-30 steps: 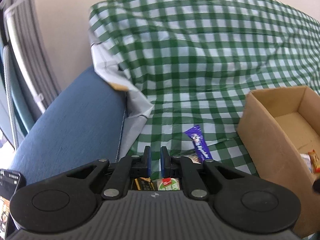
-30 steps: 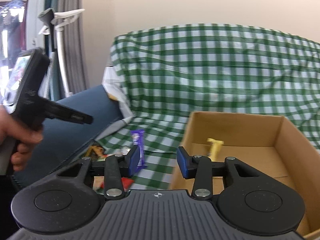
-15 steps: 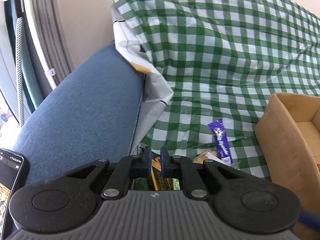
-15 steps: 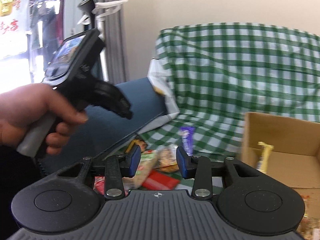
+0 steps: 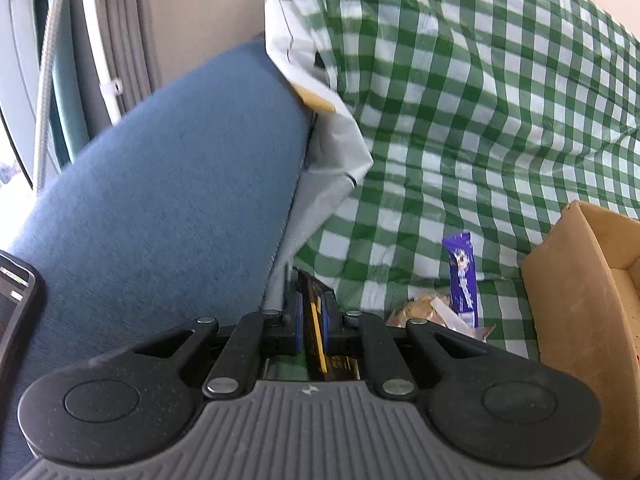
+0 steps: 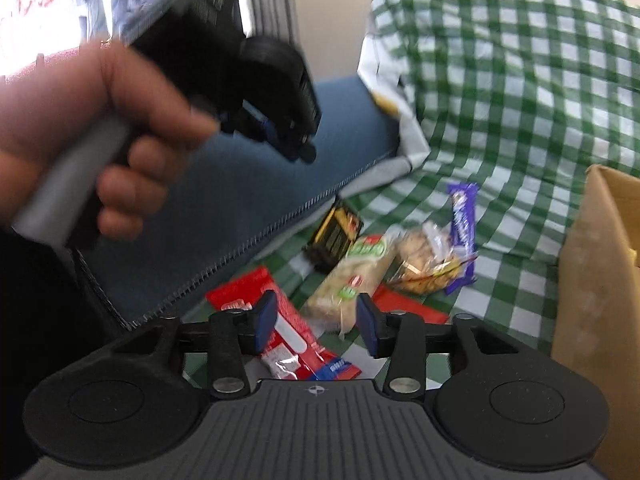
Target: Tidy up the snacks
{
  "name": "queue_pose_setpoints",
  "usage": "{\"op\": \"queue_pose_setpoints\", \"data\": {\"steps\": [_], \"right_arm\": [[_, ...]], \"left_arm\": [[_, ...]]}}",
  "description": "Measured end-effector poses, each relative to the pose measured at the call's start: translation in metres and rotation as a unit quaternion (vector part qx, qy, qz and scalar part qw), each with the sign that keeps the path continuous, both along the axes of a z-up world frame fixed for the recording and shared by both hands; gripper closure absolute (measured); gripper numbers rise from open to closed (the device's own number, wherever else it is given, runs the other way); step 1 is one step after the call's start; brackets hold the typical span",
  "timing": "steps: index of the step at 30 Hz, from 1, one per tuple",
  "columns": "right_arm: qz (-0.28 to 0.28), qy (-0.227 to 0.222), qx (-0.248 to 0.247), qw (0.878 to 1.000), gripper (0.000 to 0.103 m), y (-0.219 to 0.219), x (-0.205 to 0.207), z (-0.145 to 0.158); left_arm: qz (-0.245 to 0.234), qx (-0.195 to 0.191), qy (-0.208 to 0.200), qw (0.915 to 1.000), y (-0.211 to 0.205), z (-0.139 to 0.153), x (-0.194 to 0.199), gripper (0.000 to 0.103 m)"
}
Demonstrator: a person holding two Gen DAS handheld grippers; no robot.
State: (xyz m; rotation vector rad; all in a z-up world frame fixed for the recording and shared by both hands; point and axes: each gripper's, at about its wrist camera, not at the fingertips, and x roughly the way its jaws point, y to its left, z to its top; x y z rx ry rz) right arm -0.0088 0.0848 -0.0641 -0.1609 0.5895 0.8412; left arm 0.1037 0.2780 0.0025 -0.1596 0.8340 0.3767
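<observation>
Several snacks lie in a heap on the green checked cloth (image 6: 500,120): a black and yellow packet (image 6: 336,236), a green-labelled pale bar (image 6: 356,276), a clear bag of biscuits (image 6: 424,260), a purple bar (image 6: 462,220) and a red packet (image 6: 288,332). My right gripper (image 6: 316,324) is open just above the red packet and the pale bar. My left gripper (image 5: 310,322) is shut and empty, hovering above the black and yellow packet (image 5: 316,320). The purple bar (image 5: 462,280) lies to its right. The left gripper also shows in the right wrist view (image 6: 300,148), held in a hand.
An open cardboard box (image 5: 580,280) stands at the right on the cloth; it also shows in the right wrist view (image 6: 600,280). A blue sofa arm (image 5: 160,200) rises at the left. A wall and a curtain stand behind.
Both grippers have swung left, away from the box and toward the snack heap. The right gripper has come down close over the red packet. The left gripper stays shut.
</observation>
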Motion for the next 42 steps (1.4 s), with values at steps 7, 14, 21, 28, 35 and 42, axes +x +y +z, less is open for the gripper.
{"op": "queue_pose_setpoints", "data": {"steps": [7,14,21,28,35,42], "right_arm": [[0.039,0.009,-0.057,0.998,0.026,0.029,0.006,-0.032],[0.056,0.013,-0.093,0.994,0.034,0.038,0.008,-0.05],[0.081,0.006,-0.083,0.993,0.063,0.025,-0.009,-0.033],[0.072,0.008,-0.086,0.994,0.067,0.01,-0.024,-0.017],[0.029,0.004,-0.095,0.995,0.068,-0.009,-0.038,-0.003],[-0.019,-0.012,-0.119,0.993,0.068,-0.025,-0.061,0.01]], "left_arm": [[0.003,-0.046,0.052,0.9976,0.009,-0.026,0.019,0.09],[-0.006,-0.033,0.105,0.994,0.011,-0.049,0.036,0.075],[-0.028,0.002,0.122,0.9922,0.006,-0.057,0.042,0.088],[-0.021,0.004,0.083,0.9964,0.009,-0.036,0.026,0.099],[-0.014,-0.015,0.038,0.999,0.012,-0.013,0.0,0.103],[-0.035,-0.094,-0.005,0.995,0.015,0.001,-0.021,0.103]]}}
